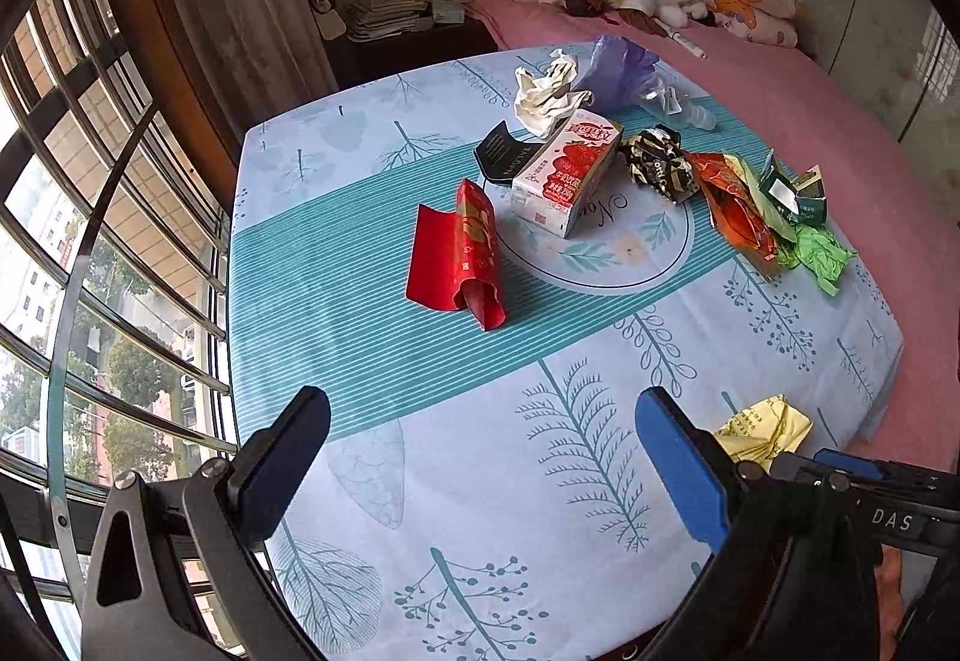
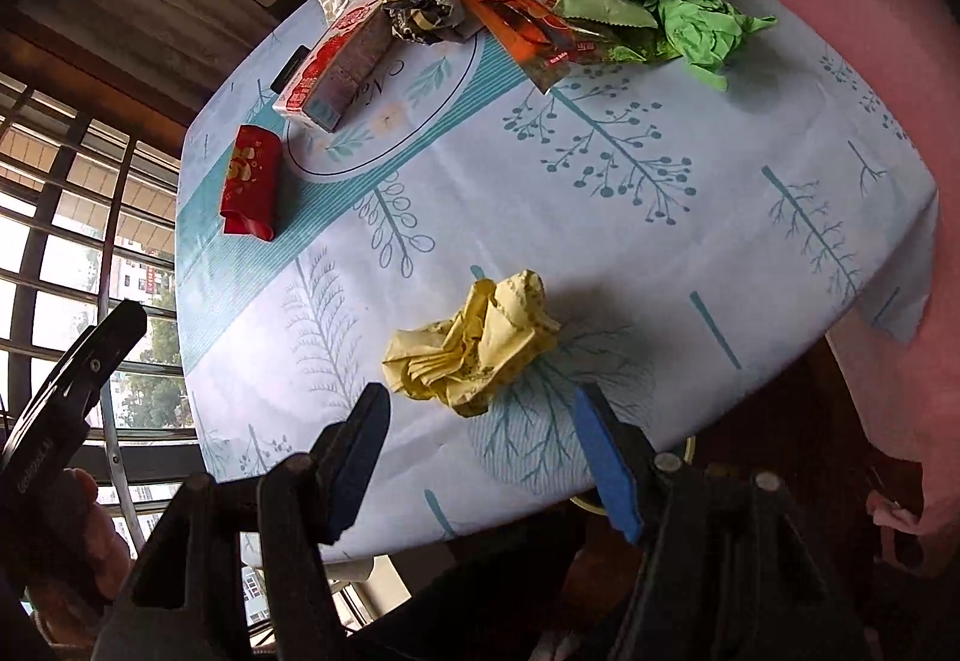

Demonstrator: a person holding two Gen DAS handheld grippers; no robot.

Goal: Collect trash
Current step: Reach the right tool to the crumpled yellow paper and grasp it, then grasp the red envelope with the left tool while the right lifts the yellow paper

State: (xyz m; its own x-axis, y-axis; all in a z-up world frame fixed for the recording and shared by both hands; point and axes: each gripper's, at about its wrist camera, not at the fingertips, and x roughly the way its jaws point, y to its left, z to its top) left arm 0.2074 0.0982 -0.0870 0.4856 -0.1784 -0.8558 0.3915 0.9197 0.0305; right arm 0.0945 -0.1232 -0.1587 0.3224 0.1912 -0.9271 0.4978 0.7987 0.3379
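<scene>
Trash lies scattered on a table with a blue leaf-print cloth point(image 1: 468, 481). In the left wrist view my left gripper point(image 1: 480, 421) hangs open over the near part of the cloth, nothing between its fingers. Farther off lie a red envelope point(image 1: 459, 256), a strawberry milk carton point(image 1: 570, 178), a white crumpled wrapper point(image 1: 543, 96) and a purple bag point(image 1: 618, 66). A crumpled yellow paper point(image 2: 474, 343) lies just ahead of my right gripper point(image 2: 480, 409), whose jaws stand open and apart from it. The same yellow paper point(image 1: 762, 430) shows beside the left gripper's right finger.
A black-gold foil wad point(image 1: 657, 162), an orange packet point(image 1: 735, 208), green paper point(image 1: 819, 253) and a dark green box point(image 1: 792, 190) crowd the far right. A pink bed point(image 1: 810, 120) runs behind the table. A barred window point(image 1: 90, 241) is at the left.
</scene>
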